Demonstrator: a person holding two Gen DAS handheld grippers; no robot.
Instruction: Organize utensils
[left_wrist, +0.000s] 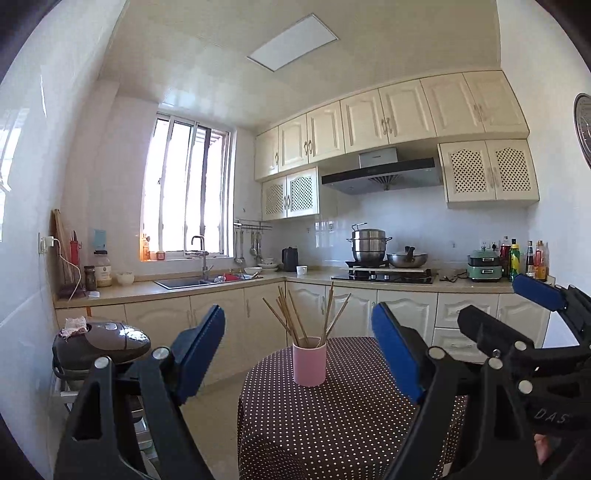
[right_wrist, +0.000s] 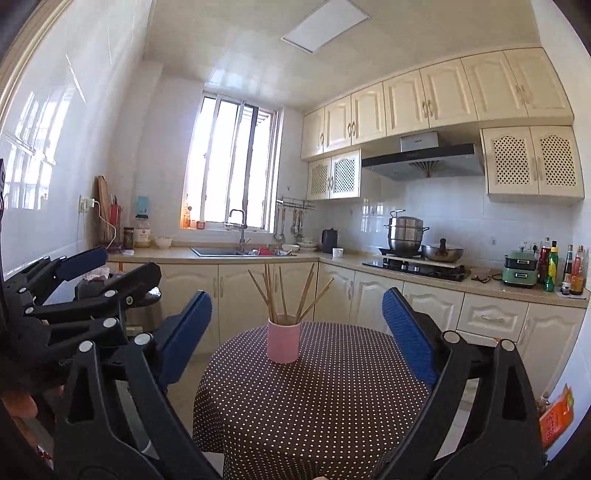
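Note:
A pink cup (left_wrist: 309, 361) stands on a round table with a brown polka-dot cloth (left_wrist: 332, 424). Several wooden chopsticks (left_wrist: 295, 317) stand in the cup, fanned out. My left gripper (left_wrist: 299, 339) is open and empty, held above the near side of the table, its blue pads either side of the cup in view. My right gripper (right_wrist: 297, 325) is also open and empty, in front of the cup (right_wrist: 283, 342) with the chopsticks (right_wrist: 284, 291) in it. Each gripper shows at the edge of the other's view: the right gripper (left_wrist: 517, 314) and the left gripper (right_wrist: 110, 266).
A rice cooker (left_wrist: 99, 343) sits on a stand left of the table. Behind are a kitchen counter (left_wrist: 207, 286) with a sink (left_wrist: 184, 282), cabinets, a stove with a steel pot (left_wrist: 369, 245) and wok, and bottles (left_wrist: 524, 258) at the right.

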